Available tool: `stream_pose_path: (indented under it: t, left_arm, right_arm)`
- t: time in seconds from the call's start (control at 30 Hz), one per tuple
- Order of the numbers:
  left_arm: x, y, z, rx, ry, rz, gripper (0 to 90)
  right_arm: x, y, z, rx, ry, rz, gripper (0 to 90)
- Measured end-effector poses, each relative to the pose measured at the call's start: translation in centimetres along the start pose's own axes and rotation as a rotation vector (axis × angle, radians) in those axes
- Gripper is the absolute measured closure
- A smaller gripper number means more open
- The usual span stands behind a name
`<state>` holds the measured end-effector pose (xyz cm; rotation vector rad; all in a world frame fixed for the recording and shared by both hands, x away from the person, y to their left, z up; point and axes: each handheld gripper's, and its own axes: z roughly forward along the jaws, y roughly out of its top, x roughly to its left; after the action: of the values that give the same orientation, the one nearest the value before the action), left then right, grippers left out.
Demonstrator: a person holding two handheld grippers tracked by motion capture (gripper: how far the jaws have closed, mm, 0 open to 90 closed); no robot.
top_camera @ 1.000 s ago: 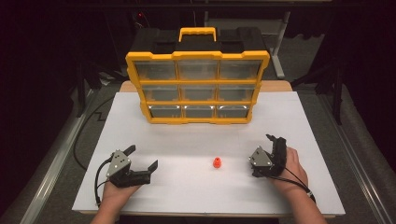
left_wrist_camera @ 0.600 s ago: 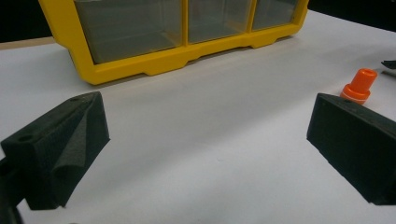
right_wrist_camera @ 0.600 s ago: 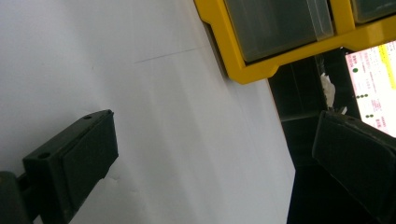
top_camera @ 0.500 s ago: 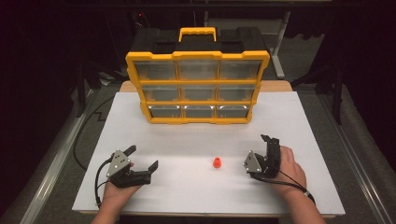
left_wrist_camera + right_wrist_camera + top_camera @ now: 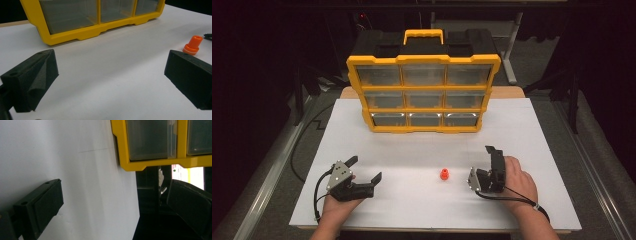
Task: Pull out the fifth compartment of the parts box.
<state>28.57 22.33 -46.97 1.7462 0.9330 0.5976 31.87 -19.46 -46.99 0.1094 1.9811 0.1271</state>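
A small orange peg-like piece stands on the white table top, also in the left gripper view near the right jaw. My left gripper rests at the front left, open and empty, pointing toward the yellow drawer organiser. My right gripper lies just right of the orange piece, rolled onto its side. Its jaws stand wide open with nothing between them.
The organiser has three rows of clear drawers, all shut, and a black top with a yellow handle. Its lower drawers show in the left gripper view and its corner in the right gripper view. Dark floor surrounds the table.
My right gripper has shifted left toward the orange piece and rolled further onto its side. The left gripper and the orange piece have stayed put.
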Motion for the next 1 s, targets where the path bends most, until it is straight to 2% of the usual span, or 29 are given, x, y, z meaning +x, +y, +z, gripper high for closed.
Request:
stream_pose_path:
  t: [0.07, 0.1, 0.23, 0.27, 0.33, 0.4, 0.53, 0.6, 0.67, 0.7, 0.73, 0.77, 0.83, 0.9, 0.97, 1.0]
  left_arm:
    - [0.0, 0.0, 0.0, 0.001, -0.001, 0.001, 0.1]
    - [0.0, 0.0, 0.0, 0.002, -0.001, 0.0, 0.2]
    - [-0.2, 0.0, 0.2, 0.013, -0.006, 0.007, 0.1]
    - [-0.3, 0.0, 0.2, 0.016, -0.003, 0.019, 0.1]
    - [-0.3, 0.0, 0.3, 0.014, -0.003, 0.02, 0.2]
    - [-0.4, 0.1, 0.3, 0.026, -0.002, 0.02, 0.2]
    - [-0.4, 0.1, 0.2, 0.021, -0.002, 0.022, 0.1]
    - [-0.4, 0.1, 0.2, 0.016, -0.004, 0.02, 0.2]
    - [-0.4, 0.1, 0.2, 0.014, -0.005, 0.018, 0.1]
    - [-0.4, 0.1, 0.2, 0.013, -0.006, 0.016, 0.2]
    - [-0.4, 0.0, 0.2, 0.011, -0.006, 0.014, 0.2]
    - [-0.4, 0.0, 0.2, 0.009, -0.006, 0.011, 0.1]
    - [-0.4, 0.0, 0.2, 0.007, -0.007, 0.01, 0.1]
    - [-0.4, 0.0, 0.2, 0.007, -0.013, 0.007, 0.1]
    - [-0.4, 0.0, 0.2, 0.006, -0.019, 0.008, 0.1]
    - [-0.4, 0.0, 0.2, 0.003, -0.028, 0.002, 0.1]
  right_arm:
    - [0.1, 0.1, 0.0, 0.001, -0.001, -0.01, 1.0]
    - [0.0, 0.2, -0.1, 0.015, 0.012, -0.026, 1.3]
    - [0.2, 0.5, -0.2, 0.027, 0.002, -0.059, 2.3]
    - [0.3, 0.7, -0.2, 0.025, -0.006, -0.075, 3.3]
    - [0.2, 1.0, -0.1, 0.025, -0.009, -0.081, 4.8]
    - [0.3, 1.2, 0.0, 0.025, -0.014, -0.083, 6.4]
    - [0.3, 1.6, 0.3, 0.024, -0.016, -0.083, 9.2]
    - [0.4, 1.9, 0.6, 0.014, -0.045, -0.08, 13.0]
    - [0.4, 2.0, 0.8, 0.01, -0.056, -0.086, 14.6]
    - [0.4, 2.2, 0.8, 0.025, -0.056, -0.081, 15.9]
    - [0.4, 2.3, 1.0, 0.014, -0.069, -0.079, 17.0]
    - [0.3, 2.4, 0.9, 0.029, -0.059, -0.074, 18.2]
    - [0.2, 2.7, 1.2, 0.019, -0.083, -0.069, 20.9]
    - [0.0, 3.1, 1.4, 0.028, -0.077, -0.071, 22.8]
    - [-0.3, 3.7, 1.8, 0.029, -0.083, -0.059, 25.5]
    - [-0.5, 4.0, 1.9, 0.029, -0.092, -0.069, 26.2]
